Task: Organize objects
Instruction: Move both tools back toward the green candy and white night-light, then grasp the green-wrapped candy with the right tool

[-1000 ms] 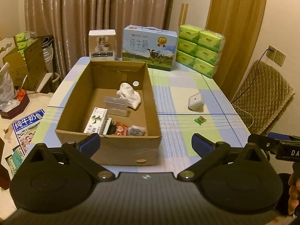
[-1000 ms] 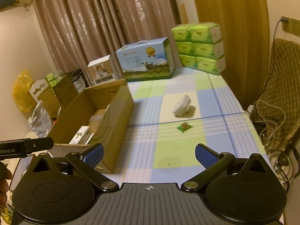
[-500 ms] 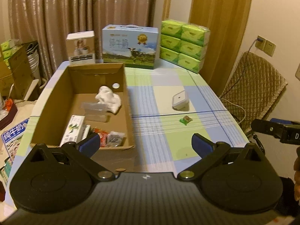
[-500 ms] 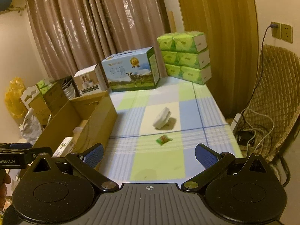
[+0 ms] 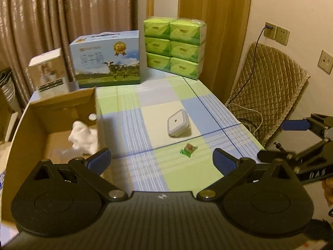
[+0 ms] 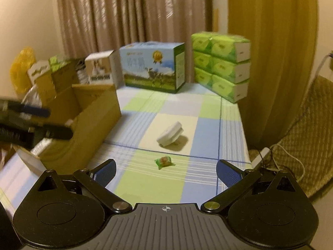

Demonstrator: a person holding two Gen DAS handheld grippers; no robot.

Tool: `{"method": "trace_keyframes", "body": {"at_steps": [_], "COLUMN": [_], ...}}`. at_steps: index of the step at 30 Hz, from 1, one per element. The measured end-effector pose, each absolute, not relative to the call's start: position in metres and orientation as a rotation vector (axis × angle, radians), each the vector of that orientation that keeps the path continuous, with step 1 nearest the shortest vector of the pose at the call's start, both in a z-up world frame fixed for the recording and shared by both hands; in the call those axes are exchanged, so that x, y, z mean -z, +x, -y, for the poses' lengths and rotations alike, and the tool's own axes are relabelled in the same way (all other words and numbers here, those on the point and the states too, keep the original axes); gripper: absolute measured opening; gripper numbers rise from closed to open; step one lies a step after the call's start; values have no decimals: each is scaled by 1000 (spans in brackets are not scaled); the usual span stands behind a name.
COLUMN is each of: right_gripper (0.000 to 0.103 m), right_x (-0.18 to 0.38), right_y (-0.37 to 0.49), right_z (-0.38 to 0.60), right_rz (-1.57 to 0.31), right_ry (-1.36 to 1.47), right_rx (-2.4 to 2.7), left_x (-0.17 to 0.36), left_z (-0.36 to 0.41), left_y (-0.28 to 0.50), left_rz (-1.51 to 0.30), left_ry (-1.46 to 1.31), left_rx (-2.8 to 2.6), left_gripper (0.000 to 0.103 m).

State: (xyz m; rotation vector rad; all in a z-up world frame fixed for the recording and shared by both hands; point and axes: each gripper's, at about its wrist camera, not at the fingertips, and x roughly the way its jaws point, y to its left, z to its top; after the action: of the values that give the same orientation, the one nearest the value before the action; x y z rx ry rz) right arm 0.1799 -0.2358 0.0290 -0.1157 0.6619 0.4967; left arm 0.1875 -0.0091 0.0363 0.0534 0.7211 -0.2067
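Green-wrapped candy (image 6: 164,162) lies on the tablecloth (image 6: 145,185) at twelve o'clock from our empty right gripper (image 6: 165,170), jaws apart, seemingly nearer than the left gripper (image 5: 162,160), also apart.

Milk carton (image 5: 106,59) — tissue packs (image 5: 175,46) behind.

Dim warm indoor light, yellow cast. Soft shadow right of container (image 6: 170,134). Motion blur on curtain (image 6: 124,16), far boxes, left gripper (image 6: 31,125). Fisheye bending, dark vignette at corners.
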Motion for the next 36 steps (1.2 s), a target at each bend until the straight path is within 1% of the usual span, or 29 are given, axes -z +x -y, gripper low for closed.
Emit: {"method": "trace_keyframes", "body": {"at_steps": [1, 3, 5, 9, 15, 17, 25, 29, 30, 31, 32, 33, 35, 36], "right_gripper": [99, 95, 89, 82, 70, 64, 55, 45, 43, 40, 32, 28, 23, 22], "right_x": [-23, -10, 3, 31, 71, 83, 114, 122, 124, 125, 126, 127, 126, 124], "right_y": [187, 202, 217, 243, 278, 289, 314, 320, 322, 322, 322, 322, 322, 322], "right_z": [235, 232, 228, 216, 197, 192, 171, 166, 165, 164, 164, 163, 166, 169], "right_rz": [-666, -680, -699, -723, -765, -777, -788, -787, -789, -791, -792, -791, -789, -791], "right_ry": [-125, -138, -145, -178, -219, -226, -276, -303, -303, -303, -306, -309, -294, -277], "right_rx": [-509, -536, -560, -612, -652, -656, -662, -652, -653, -652, -649, -641, -625, -618], "left_x": [-33, -26, -19, -7, 3, 4, 16, 19, 20, 20, 21, 21, 22, 22], "left_z": [10, 10, 10, 8, 6, 5, 3, 3, 3, 3, 3, 4, 5, 6], "left_y": [197, 212, 225, 249, 273, 278, 293, 297, 298, 299, 300, 300, 301, 301], "left_rz": [-728, -740, -749, -770, -785, -788, -811, -816, -817, -818, -819, -820, -822, -823], "left_ry": [57, 64, 76, 90, 110, 107, 116, 120, 121, 121, 123, 128, 135, 137], "left_rx": [211, 221, 225, 229, 229, 229, 238, 242, 243, 243, 242, 241, 241, 241], "left_gripper": [102, 101, 101, 100, 100, 100, 100, 100, 100, 100, 100, 100, 100, 100]}}
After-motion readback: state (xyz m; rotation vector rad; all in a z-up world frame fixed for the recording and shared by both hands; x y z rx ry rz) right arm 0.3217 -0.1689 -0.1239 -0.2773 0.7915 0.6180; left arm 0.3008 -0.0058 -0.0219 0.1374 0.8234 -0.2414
